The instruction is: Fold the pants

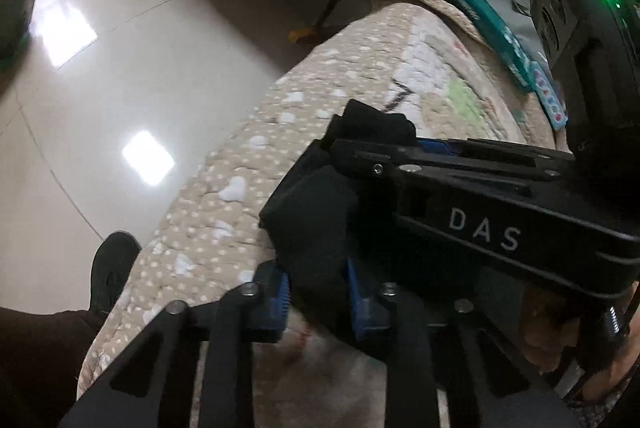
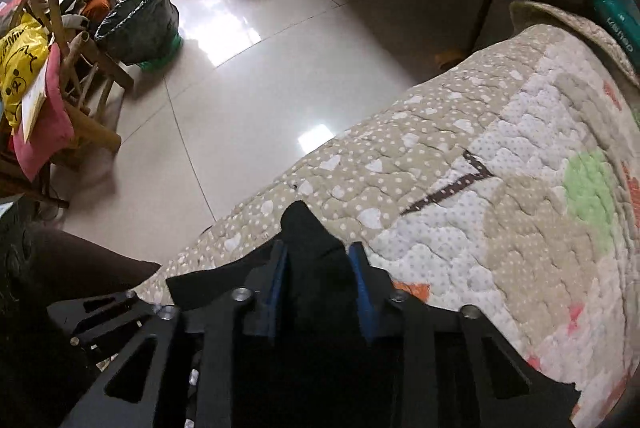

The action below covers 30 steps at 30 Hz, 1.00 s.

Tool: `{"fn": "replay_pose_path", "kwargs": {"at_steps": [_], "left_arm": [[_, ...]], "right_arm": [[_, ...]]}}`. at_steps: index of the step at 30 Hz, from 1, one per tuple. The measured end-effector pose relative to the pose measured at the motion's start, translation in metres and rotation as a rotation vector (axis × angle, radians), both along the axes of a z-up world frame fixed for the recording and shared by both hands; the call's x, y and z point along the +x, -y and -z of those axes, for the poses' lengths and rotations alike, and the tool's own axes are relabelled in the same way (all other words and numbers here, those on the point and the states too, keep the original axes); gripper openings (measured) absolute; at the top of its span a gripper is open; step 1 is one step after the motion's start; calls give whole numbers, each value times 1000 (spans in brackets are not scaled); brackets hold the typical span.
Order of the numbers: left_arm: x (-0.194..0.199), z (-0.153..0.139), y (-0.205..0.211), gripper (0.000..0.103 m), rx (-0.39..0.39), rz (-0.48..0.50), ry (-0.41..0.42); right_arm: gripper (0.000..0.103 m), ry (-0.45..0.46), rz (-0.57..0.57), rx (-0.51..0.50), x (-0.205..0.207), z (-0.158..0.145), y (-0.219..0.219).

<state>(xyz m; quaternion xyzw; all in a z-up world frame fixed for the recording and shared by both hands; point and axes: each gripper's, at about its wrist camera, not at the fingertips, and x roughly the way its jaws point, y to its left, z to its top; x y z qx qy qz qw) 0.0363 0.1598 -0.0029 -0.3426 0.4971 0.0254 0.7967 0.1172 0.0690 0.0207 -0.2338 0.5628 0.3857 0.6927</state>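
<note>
The pants [image 2: 316, 268], a matte black knit fabric, lie bunched at the near edge of a quilted bed cover [image 2: 500, 195] printed with white dots and hearts on beige. In the right wrist view the right gripper [image 2: 320, 280] has its blue ribbed pads pressed against a peaked fold of the fabric. In the left wrist view the left gripper [image 1: 318, 292] clamps another thick fold between its blue pads; the right gripper's black body, marked DAS, crosses just above and hides the rest of the garment. Beyond the bed lies a glossy pale tile floor [image 2: 240, 87]. A wooden chair [image 2: 80, 75] heaped with clothes stands farther off, partly cut off.
</note>
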Motion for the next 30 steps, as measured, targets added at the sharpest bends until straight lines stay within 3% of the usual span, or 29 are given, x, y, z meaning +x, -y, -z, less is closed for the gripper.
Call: {"fn": "replay_pose_path", "kwargs": {"at_steps": [9, 17, 24, 30], "left_arm": [[-9, -31, 5, 17, -46, 19, 71], [-2, -67, 41, 17, -31, 89, 125], [16, -88, 112, 17, 5, 233, 148], [23, -78, 181, 18, 38, 395, 133]], "right_arm": [[28, 115, 37, 42, -17, -49, 16], [28, 151, 133, 117, -17, -88, 72], [28, 149, 291, 156, -13, -95, 157], [28, 102, 440, 146, -14, -71, 239]]}}
